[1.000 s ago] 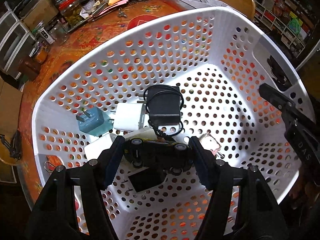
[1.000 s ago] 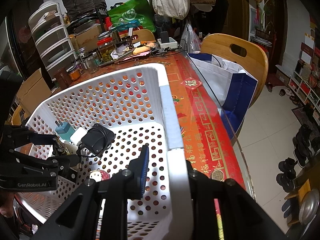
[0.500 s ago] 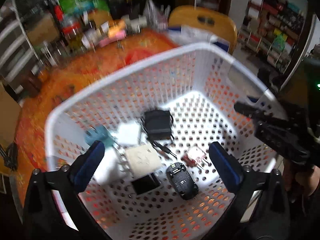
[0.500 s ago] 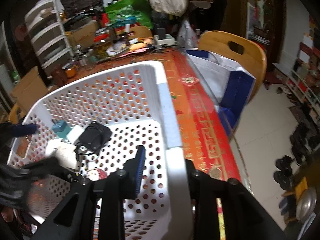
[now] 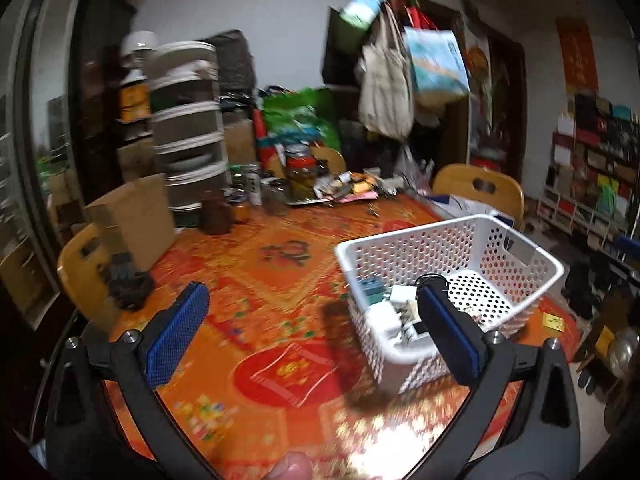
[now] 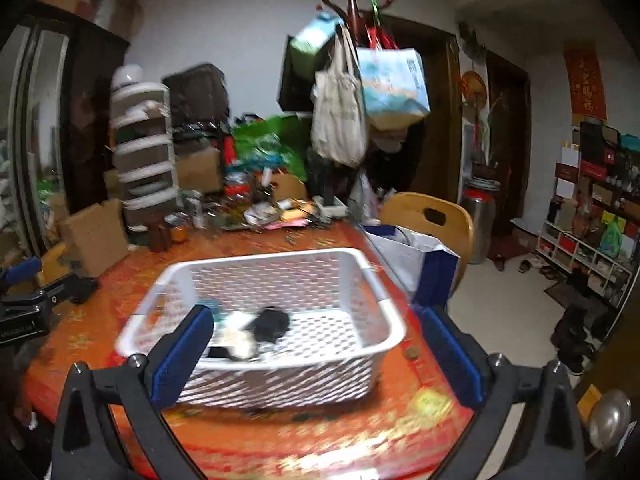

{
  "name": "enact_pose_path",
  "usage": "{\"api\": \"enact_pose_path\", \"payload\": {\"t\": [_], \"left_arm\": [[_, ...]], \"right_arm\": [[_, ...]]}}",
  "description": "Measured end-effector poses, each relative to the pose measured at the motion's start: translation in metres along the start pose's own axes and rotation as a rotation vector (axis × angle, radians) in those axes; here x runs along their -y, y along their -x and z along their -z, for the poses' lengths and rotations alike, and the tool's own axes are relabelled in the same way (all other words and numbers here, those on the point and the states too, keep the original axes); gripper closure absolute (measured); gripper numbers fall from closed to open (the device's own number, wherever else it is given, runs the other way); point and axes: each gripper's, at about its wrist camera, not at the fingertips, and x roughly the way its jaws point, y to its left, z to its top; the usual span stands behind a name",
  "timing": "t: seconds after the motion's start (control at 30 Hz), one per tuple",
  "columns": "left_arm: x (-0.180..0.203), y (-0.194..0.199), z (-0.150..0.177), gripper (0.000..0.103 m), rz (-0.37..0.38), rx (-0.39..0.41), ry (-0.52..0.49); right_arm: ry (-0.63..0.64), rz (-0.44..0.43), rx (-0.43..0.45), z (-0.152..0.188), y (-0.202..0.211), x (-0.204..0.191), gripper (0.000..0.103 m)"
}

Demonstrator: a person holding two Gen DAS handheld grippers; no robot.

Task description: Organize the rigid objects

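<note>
A white perforated basket stands on the table, right of centre in the left wrist view. It holds several small rigid items, among them a white adapter, a teal plug and a black adapter. My left gripper hovers open over the tablecloth, left of the basket, with nothing between its blue pads. My right gripper is back from the basket's near wall; its jaws are opening wide and neither pad touches anything. In the right wrist view the left gripper shows at the far left.
An orange-red patterned cloth covers the table. Jars, papers and a cardboard box crowd its far side. Wooden chairs stand around, one with a white-and-blue bag. A coat rack with bags is behind.
Both grippers have pulled back and up, out of and away from the basket. The left one let a black item drop into the basket and opened wide. The right one released the basket's wall.
</note>
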Motion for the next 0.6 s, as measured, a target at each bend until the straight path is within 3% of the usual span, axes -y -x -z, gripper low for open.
{"api": "enact_pose_path", "payload": {"t": [0.17, 0.3, 0.4, 0.6], "left_arm": [[-0.022, 0.062, 0.022, 0.0, 0.03, -0.011, 0.017], [0.004, 0.088, 0.028, 0.0, 0.067, 0.005, -0.035], [0.026, 0.093, 0.035, 0.0, 0.133, -0.011, -0.066], [0.058, 0.061, 0.044, 0.0, 0.135, -0.089, -0.102]], "right_arm": [[0.038, -0.051, 0.005, 0.02, 0.058, -0.03, 0.0], [0.067, -0.051, -0.004, 0.02, 0.079, -0.045, 0.0], [0.088, -0.044, -0.029, 0.023, 0.08, -0.05, 0.0], [0.072, -0.01, -0.102, 0.033, 0.06, -0.036, 0.0]]}}
